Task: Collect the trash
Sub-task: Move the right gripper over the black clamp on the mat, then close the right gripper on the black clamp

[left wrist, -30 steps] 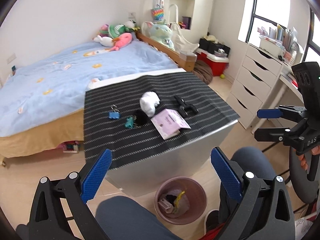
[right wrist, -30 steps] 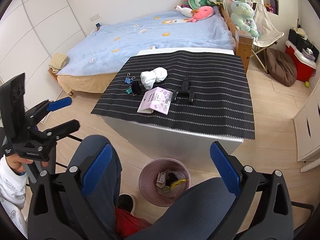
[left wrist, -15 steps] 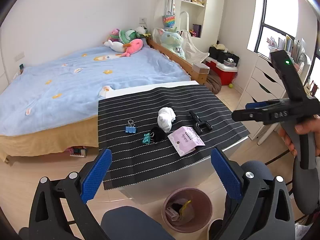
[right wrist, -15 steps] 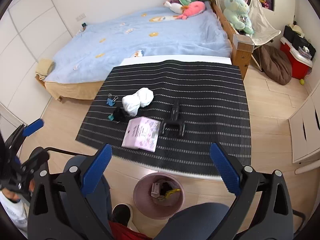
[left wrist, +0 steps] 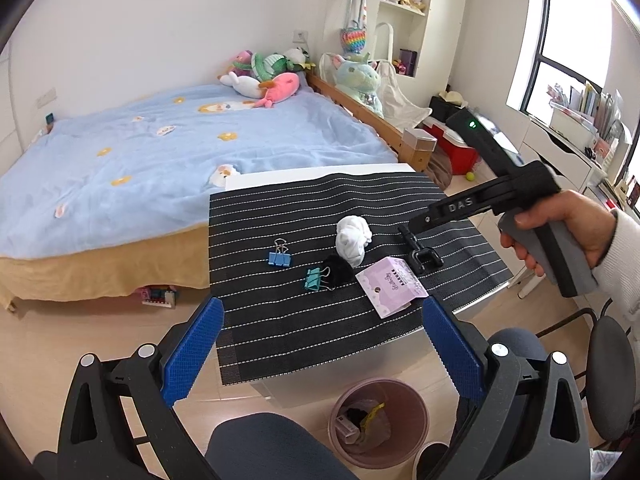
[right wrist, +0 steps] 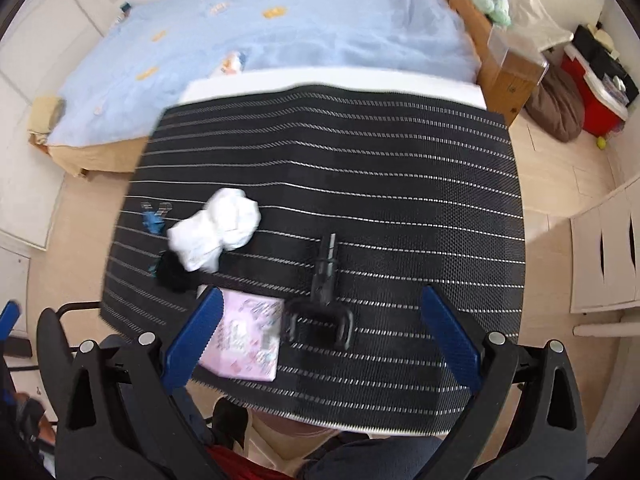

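Risk lies mainly in picking the wrong item. The right gripper (right wrist: pixel 320 332) hangs over the striped surface (right wrist: pixel 400 168) with jaws wide and empty; the black clamp-like tool (right wrist: pixel 326 300) sits squarely between them, while the pink packet (right wrist: pixel 244 340) lies under the left jaw and the crumpled white tissue (right wrist: pixel 214 234) sits ahead and left. Closing now would likely seize the tool, probably not trash. The left gripper (left wrist: pixel 320 350), jaws also wide and empty, hovers back above the pink waste bin (left wrist: pixel 416 400), well apart from the packet.
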`<state>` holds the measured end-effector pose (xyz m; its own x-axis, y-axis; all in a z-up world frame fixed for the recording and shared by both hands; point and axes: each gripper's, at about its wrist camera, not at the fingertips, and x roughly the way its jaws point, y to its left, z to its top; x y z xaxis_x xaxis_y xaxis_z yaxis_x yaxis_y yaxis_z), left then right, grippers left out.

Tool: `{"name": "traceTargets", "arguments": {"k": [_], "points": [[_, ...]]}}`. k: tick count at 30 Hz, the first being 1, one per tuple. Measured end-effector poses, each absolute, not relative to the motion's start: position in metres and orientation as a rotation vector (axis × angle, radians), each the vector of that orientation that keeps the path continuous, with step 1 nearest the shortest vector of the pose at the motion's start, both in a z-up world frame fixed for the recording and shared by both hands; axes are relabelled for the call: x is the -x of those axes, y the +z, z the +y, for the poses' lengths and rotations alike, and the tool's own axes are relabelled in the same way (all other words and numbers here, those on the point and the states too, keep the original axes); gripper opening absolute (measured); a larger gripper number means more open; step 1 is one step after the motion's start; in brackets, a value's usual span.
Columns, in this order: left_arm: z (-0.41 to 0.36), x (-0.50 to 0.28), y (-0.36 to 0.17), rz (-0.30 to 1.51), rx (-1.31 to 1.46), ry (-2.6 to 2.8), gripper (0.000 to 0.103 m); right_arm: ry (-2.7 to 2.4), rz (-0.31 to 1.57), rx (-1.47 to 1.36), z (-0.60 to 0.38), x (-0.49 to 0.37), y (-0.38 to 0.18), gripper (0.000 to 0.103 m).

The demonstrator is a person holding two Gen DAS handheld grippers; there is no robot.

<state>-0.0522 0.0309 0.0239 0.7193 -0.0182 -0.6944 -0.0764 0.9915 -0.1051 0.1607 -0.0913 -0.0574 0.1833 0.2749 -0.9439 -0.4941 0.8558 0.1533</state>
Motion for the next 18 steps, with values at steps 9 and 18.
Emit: {"name": "traceTargets", "arguments": {"k": [9,18], "points": [[0.046,0.054,0.015,0.782,0.166,0.051,0.095,0.523,1.362,0.217,-0.076,-0.174,-0.085,0.071],[0.051,0.052,0.011,0.788,0.189,0.052,0.095,0.503,1.369,0.246,-0.069,-0.175,-0.091,0.018]]}}
